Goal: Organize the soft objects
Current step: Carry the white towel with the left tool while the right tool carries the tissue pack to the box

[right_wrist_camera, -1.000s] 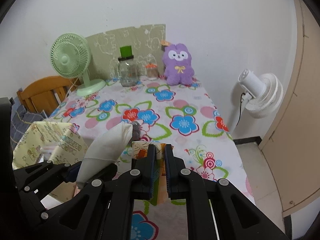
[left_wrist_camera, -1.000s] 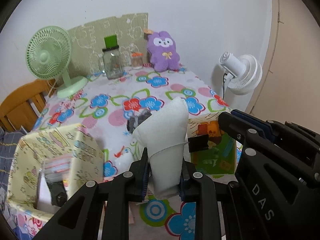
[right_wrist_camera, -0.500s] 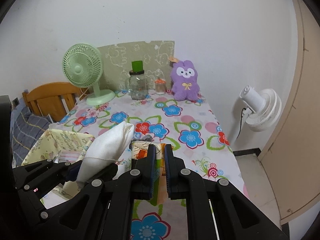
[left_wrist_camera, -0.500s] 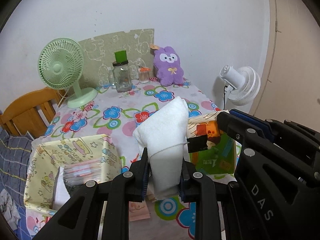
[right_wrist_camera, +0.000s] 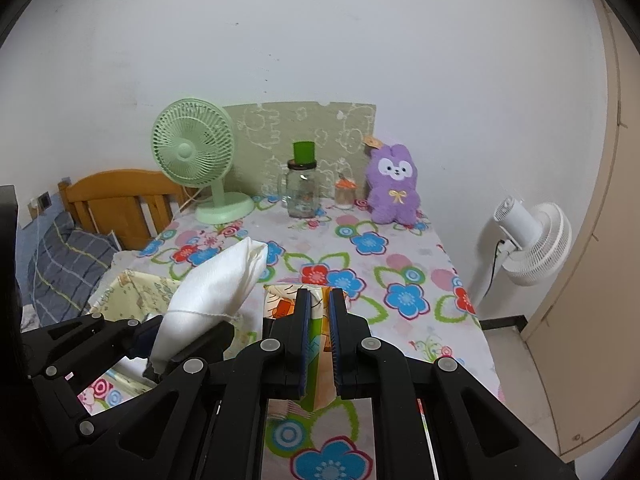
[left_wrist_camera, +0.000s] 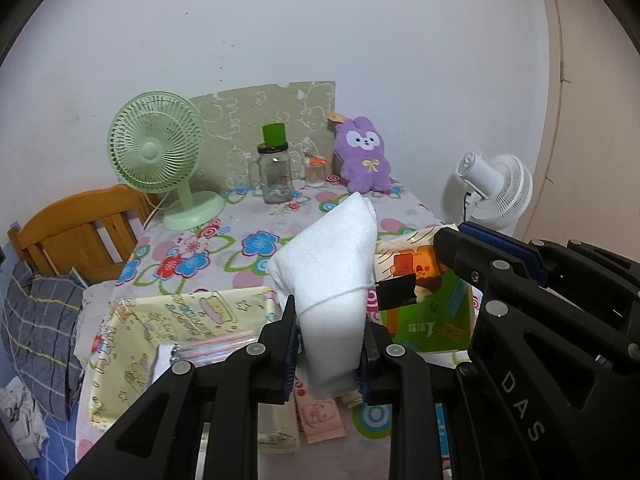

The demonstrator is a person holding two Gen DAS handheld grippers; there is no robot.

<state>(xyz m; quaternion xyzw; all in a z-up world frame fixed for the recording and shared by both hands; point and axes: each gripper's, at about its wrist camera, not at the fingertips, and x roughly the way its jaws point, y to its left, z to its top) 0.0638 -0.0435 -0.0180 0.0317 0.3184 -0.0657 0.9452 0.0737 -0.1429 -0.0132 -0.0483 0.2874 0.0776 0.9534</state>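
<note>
A: Item: white cloth bundle (left_wrist_camera: pixel 332 280), clamped in left gripper (left_wrist_camera: pixel 328 350), above table (right_wrist_camera: pixel 400 248). Right gripper (right_wrist_camera: pixel 319 344) pinches colourful bag (left_wrist_camera: pixel 424 296).

B: Step: carrying. Next, likely yellow box (left_wrist_camera: pixel 132 344).

Plain white wall (right_wrist_camera: pixel 320 40); wooden headboard (right_wrist_camera: pixel 120 196) at table's left edge; beige door (right_wrist_camera: pixel 600 240) at right.
</note>
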